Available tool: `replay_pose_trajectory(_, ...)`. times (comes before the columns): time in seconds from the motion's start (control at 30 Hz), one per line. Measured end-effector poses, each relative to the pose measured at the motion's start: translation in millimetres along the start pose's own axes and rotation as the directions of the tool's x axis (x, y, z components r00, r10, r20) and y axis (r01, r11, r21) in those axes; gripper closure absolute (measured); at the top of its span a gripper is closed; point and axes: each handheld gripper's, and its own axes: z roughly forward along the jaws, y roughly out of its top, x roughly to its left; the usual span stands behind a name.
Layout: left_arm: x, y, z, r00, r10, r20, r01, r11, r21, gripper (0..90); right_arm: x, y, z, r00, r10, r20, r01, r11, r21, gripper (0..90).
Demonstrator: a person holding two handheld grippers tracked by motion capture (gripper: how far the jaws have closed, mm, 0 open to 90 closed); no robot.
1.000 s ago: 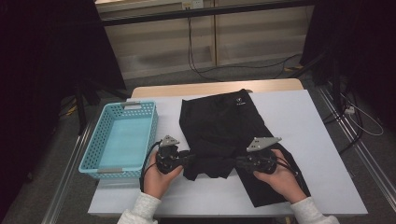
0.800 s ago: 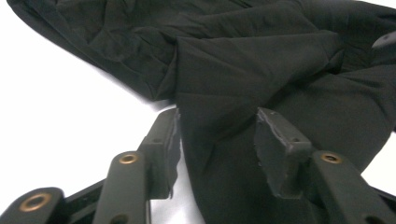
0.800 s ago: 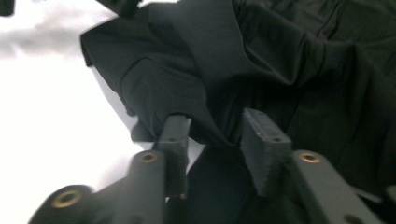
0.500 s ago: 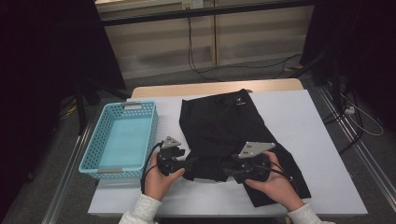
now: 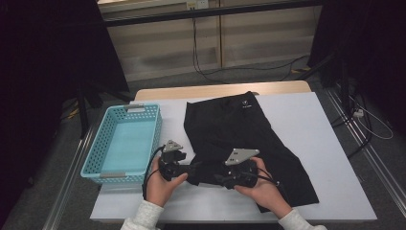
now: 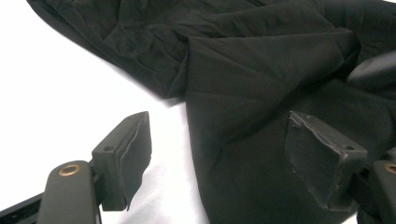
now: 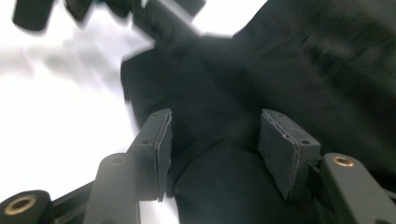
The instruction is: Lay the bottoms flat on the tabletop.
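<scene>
Black shorts (image 5: 239, 139) lie flat mid-table, long axis running away from the person, near hem bunched betw. both tools. L gripper (image 5: 191, 170) jaws wide, just been opening, cloth below, no grip. R gripper (image 5: 218, 178) half-open, closing over a fold, nearer to it. Basket (image 5: 125, 143) sits left.

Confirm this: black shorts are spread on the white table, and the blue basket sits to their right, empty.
Not quite. The high view shows the blue basket to the left of the black shorts, not the right. The rest holds: the shorts lie on the white table and the basket is empty.
</scene>
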Motion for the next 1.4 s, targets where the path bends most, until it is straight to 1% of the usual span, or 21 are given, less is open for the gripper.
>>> replay_pose_trajectory(0.03,0.3,-0.3,-0.5,1.0,0.0,0.002,0.0,1.0,-0.004,23.3,0.5,-6.0,5.7,0.9999,-0.011,0.006,0.011,0.999,0.038,56.2)
replay_pose_trajectory(0.07,0.3,-0.3,-0.5,1.0,0.0,0.002,0.0,1.0,-0.004,23.2,0.5,-6.0,5.7,0.9999,-0.011,0.006,0.011,0.999,0.038,56.2)
replay_pose_trajectory(0.1,1.5,-0.6,-0.9,1.0,-0.004,0.008,0.004,1.0,-0.002,23.2,-1.2,-9.9,5.5,1.0,-0.006,-0.004,0.006,0.999,0.041,74.6)
replay_pose_trajectory(0.13,1.9,-0.8,-0.8,1.0,-0.001,0.005,0.001,1.0,-0.002,23.3,-3.3,-10.5,2.6,0.9999,0.002,-0.01,-0.002,1.0,0.029,81.9)
replay_pose_trajectory(0.2,2.0,-1.0,-0.5,1.0,0.0,0.002,0.0,1.0,-0.004,23.2,-4.9,-10.6,-0.8,0.9999,0.008,-0.01,-0.008,1.0,0.013,84.8)
replay_pose_trajectory(0.3,1.3,-1.2,0.1,1.0,-0.003,0.006,0.003,1.0,0.001,23.3,-11.4,-13.5,-17.1,0.9989,0.044,-0.017,-0.044,0.999,-0.019,85.5)
replay_pose_trajectory(0.4,0.4,-0.7,-0.1,1.0,-0.003,0.004,0.003,1.0,-0.007,23.2,-14.6,-18.5,-25.9,0.9989,0.046,-0.006,-0.046,0.999,-0.013,83.5)
replay_pose_trajectory(0.43,0.3,-0.7,-0.1,1.0,-0.003,0.0,0.003,0.9999,-0.01,23.3,-17.3,-24.1,-32.5,0.9985,0.054,0.012,-0.054,0.999,0.0,76.9)
replay_pose_trajectory(0.47,0.2,-0.7,0.2,1.0,-0.004,-0.001,0.004,0.9999,-0.01,23.3,-17.3,-24.1,-32.5,0.9985,0.054,0.012,-0.054,0.999,0.0,76.9)
replay_pose_trajectory(0.5,0.5,-0.6,0.6,1.0,-0.003,0.001,0.003,1.0,-0.006,23.2,-17.6,-25.4,-35.0,0.9985,0.048,0.027,-0.048,0.999,0.006,70.5)
replay_pose_trajectory(0.53,-0.1,-1.0,2.2,1.0,-0.003,-0.002,0.003,1.0,-0.004,23.2,-17.4,-24.5,-39.6,0.9978,0.052,0.042,-0.051,0.999,-0.017,61.8)
replay_pose_trajectory(0.6,-0.4,-1.1,2.9,1.0,-0.004,-0.003,0.004,1.0,-0.005,23.2,-16.6,-22.3,-41.8,0.9978,0.042,0.05,-0.041,0.999,-0.028,59.1)
replay_pose_trajectory(0.63,-0.9,-1.2,3.5,1.0,-0.001,-0.002,0.001,1.0,0.001,23.2,-13.9,-16.1,-43.9,0.998,0.028,0.057,-0.025,0.998,-0.055,54.6)
replay_pose_trajectory(0.8,0.8,-1.7,2.0,1.0,-0.001,-0.009,0.001,1.0,0.001,23.2,-7.5,-5.6,-37.0,0.9989,-0.01,0.046,0.013,0.997,-0.073,51.5)
replay_pose_trajectory(0.93,1.9,-3.0,0.7,0.9999,-0.005,-0.009,0.005,1.0,0.004,23.2,0.4,-2.3,-17.2,0.999,-0.042,0.014,0.042,0.999,-0.03,55.1)
replay_pose_trajectory(0.97,2.4,-3.5,0.2,0.9999,-0.004,-0.011,0.004,1.0,0.005,23.2,4.7,-2.3,-7.3,0.9982,-0.06,0.005,0.06,0.998,0.001,59.7)
replay_pose_trajectory(1.03,2.6,-3.8,0.1,0.9999,-0.006,-0.014,0.006,1.0,0.001,23.2,6.6,-2.8,-3.5,0.9978,-0.067,0.006,0.067,0.998,0.02,62.8)
replay_pose_trajectory(1.13,4.3,-4.2,-1.4,0.9998,-0.003,-0.022,0.003,1.0,0.0,23.4,5.6,-8.9,6.7,0.9975,-0.068,-0.021,0.069,0.995,0.069,78.9)
replay_pose_trajectory(1.17,4.8,-4.2,-1.2,0.9998,-0.005,-0.02,0.005,1.0,-0.004,23.4,3.2,-10.8,6.0,0.9978,-0.057,-0.032,0.059,0.997,0.054,86.8)
replay_pose_trajectory(1.27,4.1,-3.7,-0.5,0.9998,-0.011,-0.019,0.011,0.9999,-0.007,23.6,1.4,-10.9,3.4,0.9986,-0.047,-0.026,0.048,0.997,0.054,87.6)
replay_pose_trajectory(1.4,4.4,-2.0,1.7,0.9997,-0.018,-0.013,0.018,0.9998,-0.012,23.8,-4.8,-9.9,-12.8,0.9989,0.01,-0.047,-0.01,1.0,-0.012,87.0)
